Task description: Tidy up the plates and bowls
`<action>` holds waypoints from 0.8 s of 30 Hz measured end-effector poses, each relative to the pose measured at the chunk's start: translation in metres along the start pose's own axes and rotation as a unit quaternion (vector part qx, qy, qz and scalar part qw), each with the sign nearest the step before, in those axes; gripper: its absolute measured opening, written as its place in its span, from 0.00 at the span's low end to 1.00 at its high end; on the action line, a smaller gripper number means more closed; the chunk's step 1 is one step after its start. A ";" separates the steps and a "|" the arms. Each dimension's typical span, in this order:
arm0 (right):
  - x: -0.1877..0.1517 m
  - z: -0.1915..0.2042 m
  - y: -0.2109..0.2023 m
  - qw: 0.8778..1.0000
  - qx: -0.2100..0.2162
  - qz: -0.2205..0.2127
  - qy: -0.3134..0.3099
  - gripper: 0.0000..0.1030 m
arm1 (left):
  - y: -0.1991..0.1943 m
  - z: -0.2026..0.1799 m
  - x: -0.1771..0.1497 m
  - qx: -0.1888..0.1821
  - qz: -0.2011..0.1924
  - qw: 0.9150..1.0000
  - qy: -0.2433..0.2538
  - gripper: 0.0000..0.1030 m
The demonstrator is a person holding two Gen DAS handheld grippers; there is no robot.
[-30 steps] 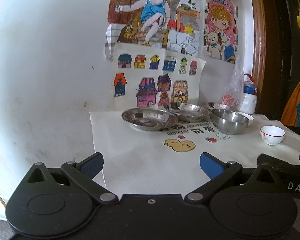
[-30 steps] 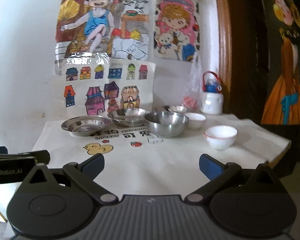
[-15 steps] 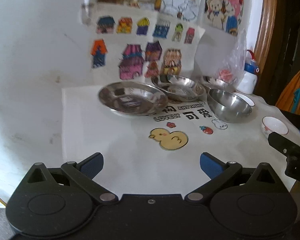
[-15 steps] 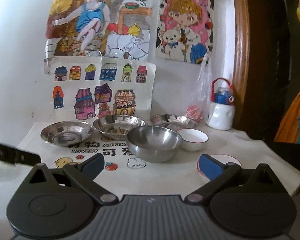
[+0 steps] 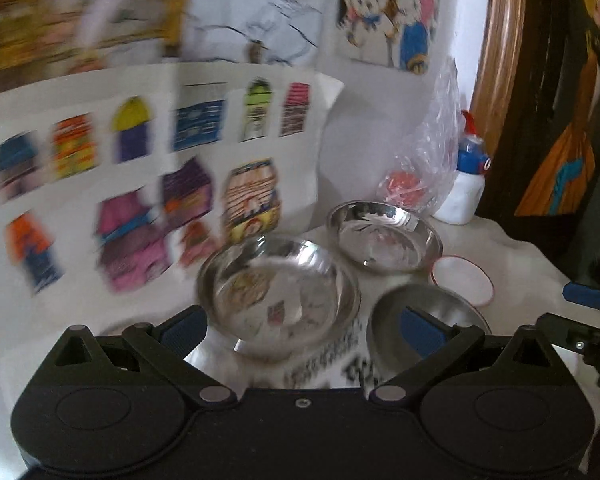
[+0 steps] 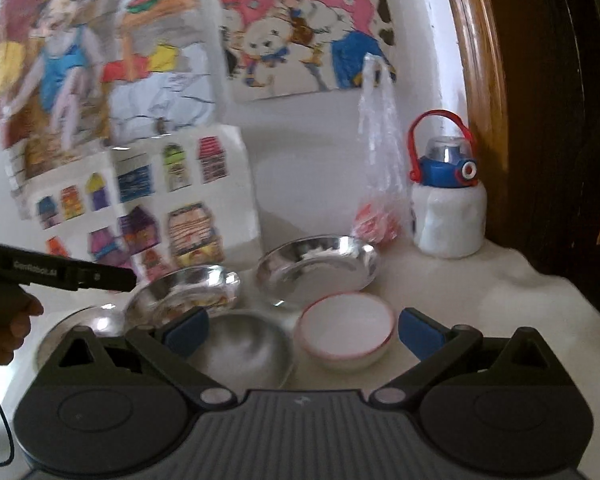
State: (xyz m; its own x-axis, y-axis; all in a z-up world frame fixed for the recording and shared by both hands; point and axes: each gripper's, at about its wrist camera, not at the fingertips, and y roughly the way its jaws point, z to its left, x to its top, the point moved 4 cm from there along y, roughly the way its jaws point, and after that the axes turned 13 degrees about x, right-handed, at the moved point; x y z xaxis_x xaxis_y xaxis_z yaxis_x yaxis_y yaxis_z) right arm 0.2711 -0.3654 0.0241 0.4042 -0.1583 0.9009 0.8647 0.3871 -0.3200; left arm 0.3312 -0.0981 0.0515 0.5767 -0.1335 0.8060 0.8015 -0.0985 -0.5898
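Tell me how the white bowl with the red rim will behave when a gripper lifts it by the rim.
The white bowl with the red rim looks ceramic, so probably stiff and breakable. Its glossy wall may slip between fingers. It stands upright beside a steel bowl, so it could knock against that.

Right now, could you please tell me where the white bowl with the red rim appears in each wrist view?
Left wrist: white bowl sits right of centre, behind the deep steel bowl.
Right wrist: bowl lies low centre, between the open fingers.
Shared landmark: the white bottle with blue cap.
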 end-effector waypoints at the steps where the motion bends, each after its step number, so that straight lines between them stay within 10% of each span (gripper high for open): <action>1: 0.005 -0.007 0.007 1.000 -0.007 0.003 -0.003 1.00 | 0.012 -0.006 0.009 -0.006 0.002 1.000 0.006 0.99; 14: 0.040 -0.083 0.095 0.995 -0.052 0.080 0.006 1.00 | 0.151 -0.057 0.076 -0.030 0.050 0.998 -0.003 0.99; 24: 0.038 -0.109 0.135 0.990 -0.006 0.117 0.076 0.89 | 0.200 -0.084 0.077 -0.005 0.083 0.996 0.040 0.99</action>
State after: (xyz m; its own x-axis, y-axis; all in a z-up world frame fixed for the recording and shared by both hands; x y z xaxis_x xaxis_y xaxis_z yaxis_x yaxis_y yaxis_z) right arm 0.4357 -0.4182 -0.0166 0.6338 -0.2010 0.7469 0.7448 0.4190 -0.5192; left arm 0.5231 -0.2110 -0.0085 0.6866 -0.2269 0.6907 0.6942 -0.0777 -0.7156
